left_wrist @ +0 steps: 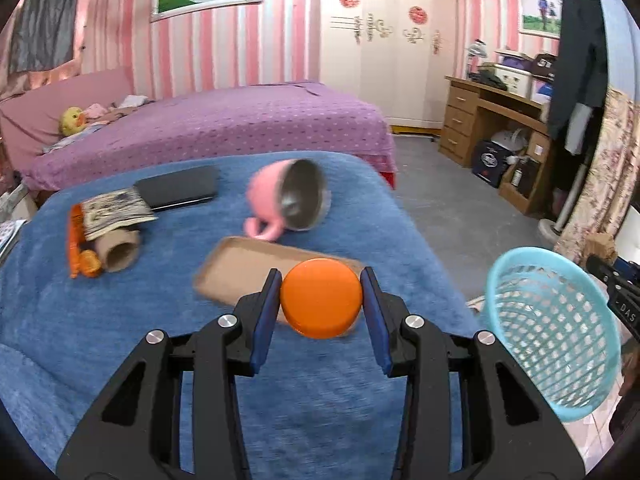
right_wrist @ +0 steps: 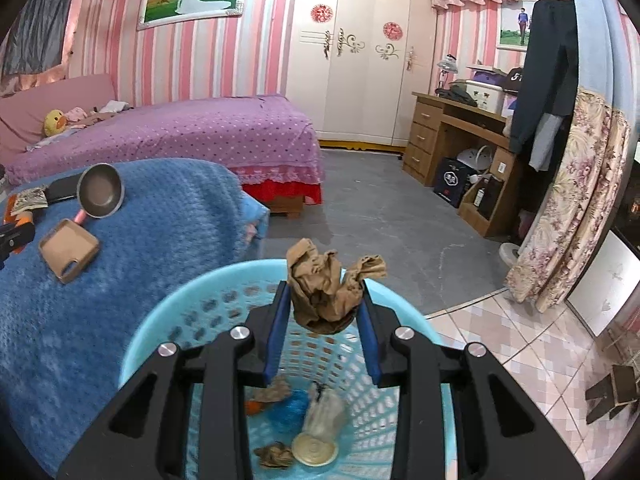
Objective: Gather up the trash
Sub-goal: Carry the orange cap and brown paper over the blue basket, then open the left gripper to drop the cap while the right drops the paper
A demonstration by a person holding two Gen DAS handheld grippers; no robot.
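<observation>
i've got the blue basket (right_wrist: 168, 320) already part-filled with scraps beside the blanket-covered desk (left_wrist: 100, 340), my right tongs (right_wrist: 322, 304) clamped on crumpled brown paper (right_wrist: 324, 292) above it, my left tongs (left_wrist: 321, 298) clamped on an orange lid (left_wrist: 321, 298), while a cardboard tube (left_wrist: 118, 254) waits.

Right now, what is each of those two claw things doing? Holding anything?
Left gripper: closed on an orange lid.
Right gripper: closed on crumpled brown paper, above the blue basket.
</observation>
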